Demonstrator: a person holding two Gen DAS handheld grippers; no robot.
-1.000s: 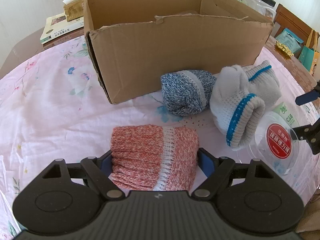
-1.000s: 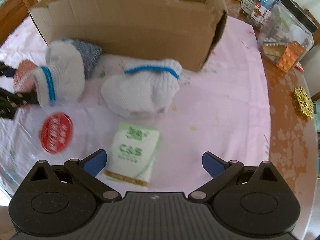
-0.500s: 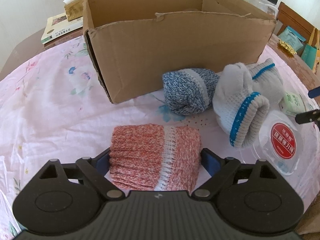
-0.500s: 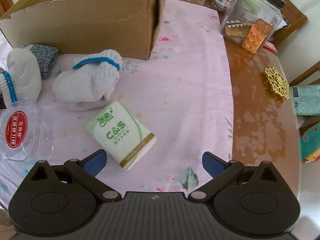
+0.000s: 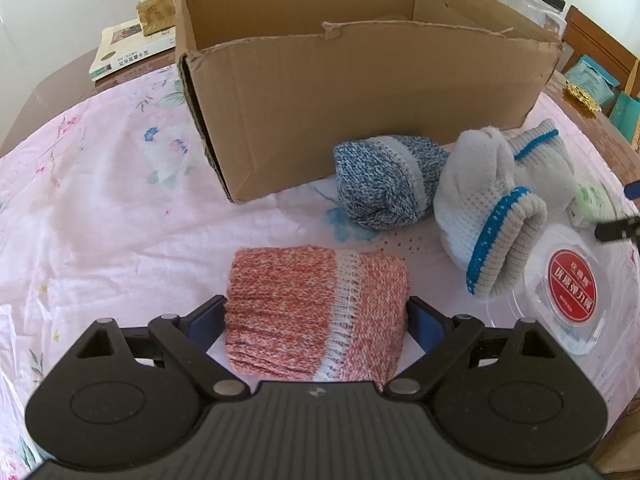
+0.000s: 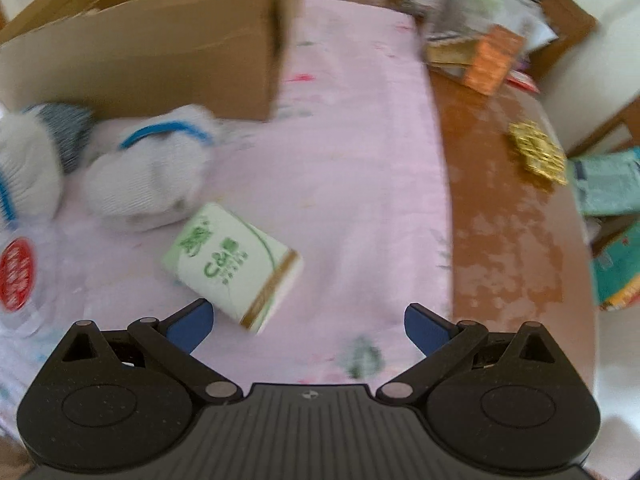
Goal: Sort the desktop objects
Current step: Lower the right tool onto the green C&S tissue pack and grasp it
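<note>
The tissue pack (image 6: 232, 266) has slid closer to the right gripper (image 6: 306, 320), now just ahead of its left finger; those fingers stay wide apart, empty. The left gripper (image 5: 316, 320) remains clamped on the red knitted sock (image 5: 316, 312) between its fingers.

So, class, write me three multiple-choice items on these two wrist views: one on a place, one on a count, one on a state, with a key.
1. Where does the blue knit bundle lie?
A. inside the cardboard box
B. on the cloth against the cardboard box front
C. on the book

2. How many white bundles with a blue band show?
A. two
B. four
C. none

3. What is the right claw doing?
A. gripping the tissue pack
B. gripping a jar
C. open, holding nothing

Key:
1 B, it sits on the pink cloth at the box wall.
2 A, the near white bundle and the far white bundle.
3 C, its fingers stand wide apart, with the tissue pack lying ahead of them.
</note>
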